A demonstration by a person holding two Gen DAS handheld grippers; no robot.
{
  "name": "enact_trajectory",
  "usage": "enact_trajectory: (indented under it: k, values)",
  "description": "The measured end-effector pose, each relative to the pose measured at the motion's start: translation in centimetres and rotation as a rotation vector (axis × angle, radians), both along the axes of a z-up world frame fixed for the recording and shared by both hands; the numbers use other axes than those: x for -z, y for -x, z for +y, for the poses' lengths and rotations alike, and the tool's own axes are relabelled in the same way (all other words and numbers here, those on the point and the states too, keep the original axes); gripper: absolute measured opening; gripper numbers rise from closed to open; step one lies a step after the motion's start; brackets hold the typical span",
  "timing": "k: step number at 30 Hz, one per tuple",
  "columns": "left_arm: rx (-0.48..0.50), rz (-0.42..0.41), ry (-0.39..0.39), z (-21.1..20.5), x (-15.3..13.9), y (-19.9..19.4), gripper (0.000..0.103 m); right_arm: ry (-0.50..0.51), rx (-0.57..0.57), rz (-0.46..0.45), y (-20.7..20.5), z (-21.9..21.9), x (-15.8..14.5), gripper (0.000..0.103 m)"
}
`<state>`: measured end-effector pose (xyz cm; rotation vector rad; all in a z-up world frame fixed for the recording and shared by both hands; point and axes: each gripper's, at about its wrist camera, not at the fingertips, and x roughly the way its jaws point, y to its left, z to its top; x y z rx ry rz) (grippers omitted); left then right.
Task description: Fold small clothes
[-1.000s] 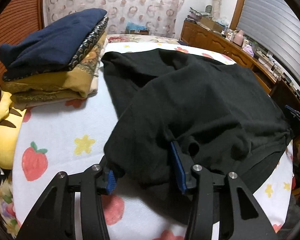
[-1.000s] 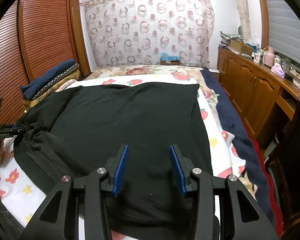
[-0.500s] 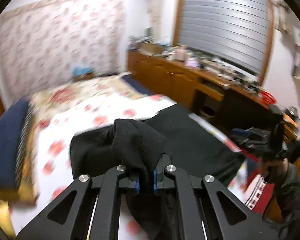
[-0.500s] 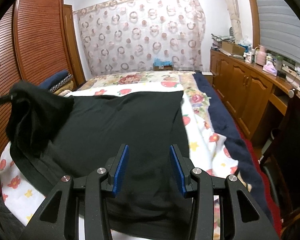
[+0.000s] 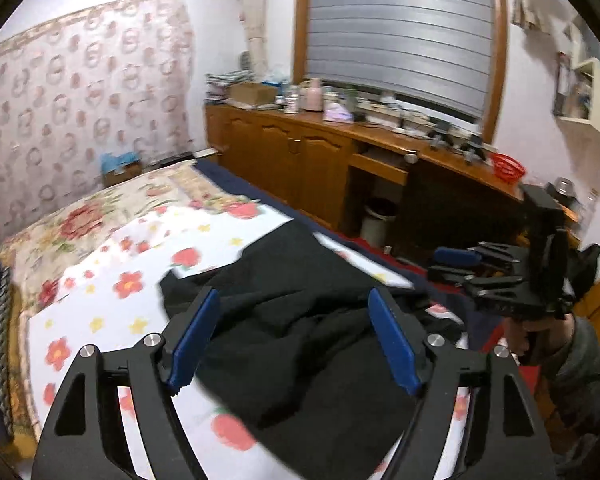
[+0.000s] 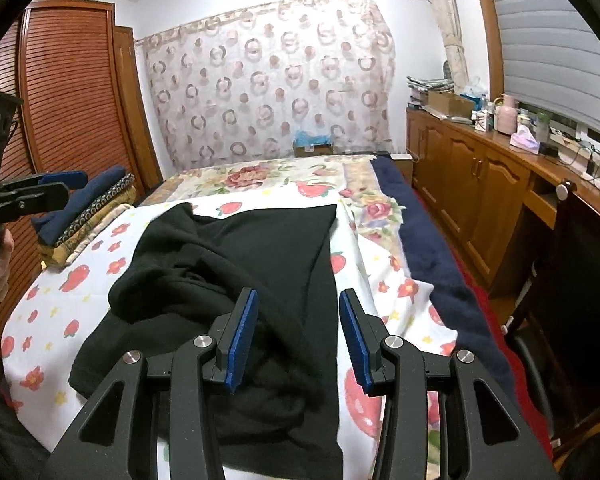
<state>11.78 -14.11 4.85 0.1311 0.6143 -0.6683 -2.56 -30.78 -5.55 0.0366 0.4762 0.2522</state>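
Note:
A black garment (image 6: 244, 280) lies on the strawberry-print bed sheet (image 6: 52, 304), its left part folded over onto the middle in a rumpled heap. It also shows in the left wrist view (image 5: 308, 340). My left gripper (image 5: 296, 336) is wide open and empty, held above the garment's folded edge. My right gripper (image 6: 296, 332) is open and empty, hovering over the garment's near right part. Each gripper shows in the other's view: the right one (image 5: 476, 270) at the right, the left one (image 6: 40, 184) at the far left.
A stack of folded blankets (image 6: 88, 208) sits at the bed's left side by the wooden wardrobe (image 6: 68, 92). A navy blanket (image 6: 428, 248) runs along the bed's right edge. A wooden cabinet (image 6: 480, 176) with clutter lines the right wall. A patterned curtain (image 6: 268, 88) hangs behind.
My left gripper carried the garment's left part across toward the right, then opened and let it drop onto the middle. My right gripper stayed open and rose slightly.

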Motion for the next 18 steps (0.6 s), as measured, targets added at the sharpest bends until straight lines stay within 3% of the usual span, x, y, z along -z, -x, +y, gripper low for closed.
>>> enact_trajectory:
  k: [8, 18]
  values:
    - [-0.126, 0.027, -0.034, 4.2, 3.2, -1.6, 0.077, 0.042, -0.088, 0.027, -2.5, 3.8, -0.5, 0.044]
    - [-0.228, 0.016, -0.006, 9.0, 5.4, 0.0, 0.077, 0.083, -0.309, 0.081, -5.9, 10.8, -0.8, 0.044]
